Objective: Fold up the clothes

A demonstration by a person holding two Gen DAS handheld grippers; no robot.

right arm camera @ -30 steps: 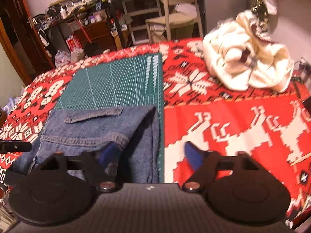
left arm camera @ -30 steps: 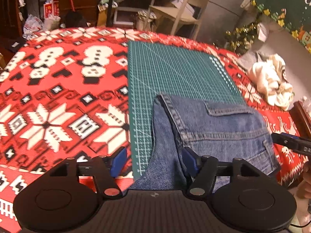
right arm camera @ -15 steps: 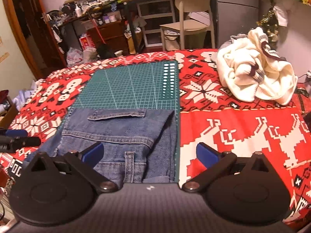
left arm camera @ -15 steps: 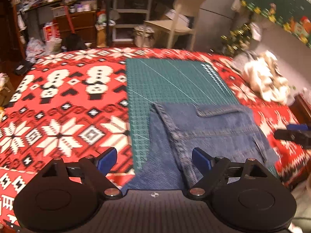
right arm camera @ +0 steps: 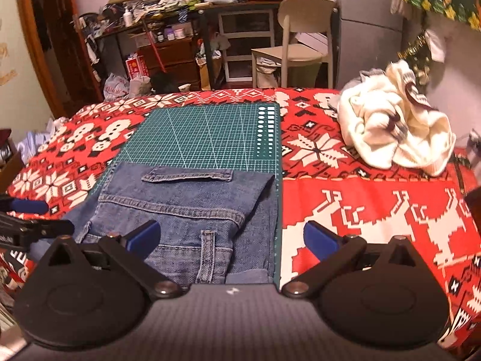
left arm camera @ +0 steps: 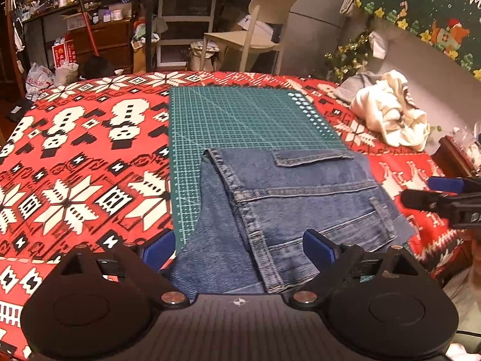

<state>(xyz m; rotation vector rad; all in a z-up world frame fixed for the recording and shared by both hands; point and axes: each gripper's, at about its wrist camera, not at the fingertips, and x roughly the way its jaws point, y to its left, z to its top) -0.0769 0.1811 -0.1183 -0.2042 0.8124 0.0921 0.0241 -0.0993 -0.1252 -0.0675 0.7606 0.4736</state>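
From my left camera, the folded jeans point(left arm camera: 288, 210) lie flat on the near half of the green cutting mat point(left arm camera: 240, 117), their far edge running straight across the grid and a pocket flap showing near that edge. The near end of the denim reaches down under my view, and on the right a corner spills a little off the mat onto the red patterned cloth point(left arm camera: 75, 165) that covers the table.

My left gripper point(left arm camera: 239, 248) hangs over the near end of the jeans with its jaws wide and opening; the denim lies below the gap, but neither blue pad presses on it. My right gripper point(right arm camera: 231, 237) stands wide apart too, clamped on nothing. Its left pad sits above the denim and its right pad above the red cloth, so it straddles the mat's right edge.

In the left view I see the tip of the right gripper coming in from the right edge, just beside the jeans' right corner. In the right view the left gripper's tip shows at the left edge in the same way.

A crumpled white garment point(right arm camera: 396, 132) sits at the far right of the table, well apart from the jeans. Beyond the table stand a pale chair point(right arm camera: 300, 39) and a cluttered desk point(right arm camera: 210, 6).
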